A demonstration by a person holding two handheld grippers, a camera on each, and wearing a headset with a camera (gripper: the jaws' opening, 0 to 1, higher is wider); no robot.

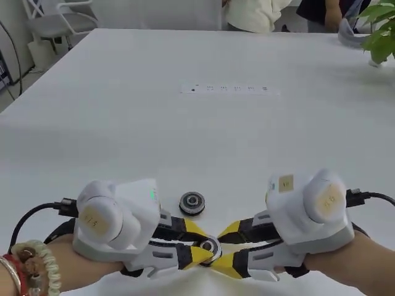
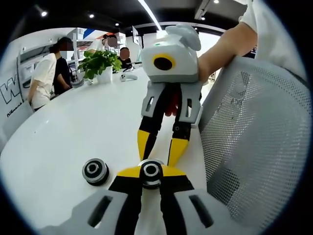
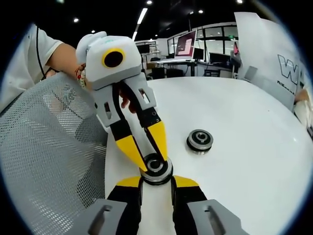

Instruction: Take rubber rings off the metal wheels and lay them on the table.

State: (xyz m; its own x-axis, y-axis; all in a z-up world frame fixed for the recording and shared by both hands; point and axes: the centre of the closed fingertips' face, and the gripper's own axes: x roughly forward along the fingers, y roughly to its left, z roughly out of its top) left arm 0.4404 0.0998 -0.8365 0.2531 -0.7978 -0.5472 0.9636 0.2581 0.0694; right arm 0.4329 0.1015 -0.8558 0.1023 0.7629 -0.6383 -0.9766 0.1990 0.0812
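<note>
Two grippers meet tip to tip at the near edge of the desk [image 1: 247, 135]: left gripper [image 2: 151, 171] and right gripper [image 3: 156, 180] both clamp one metal wheel [image 1: 210, 247] between them, face up. A second wheel [image 1: 192, 203] lies flat just beyond, untouched.

Potted green plant [image 1: 381, 31] at upper right; recessed socket strip [image 1: 225, 89] at centre; grey chair [image 1: 58, 21] at upper left. Mesh chair back [image 2: 249, 142] close alongside; standing people [image 2: 46, 78] near plant; lit monitor [image 3: 187, 45] in far background.
</note>
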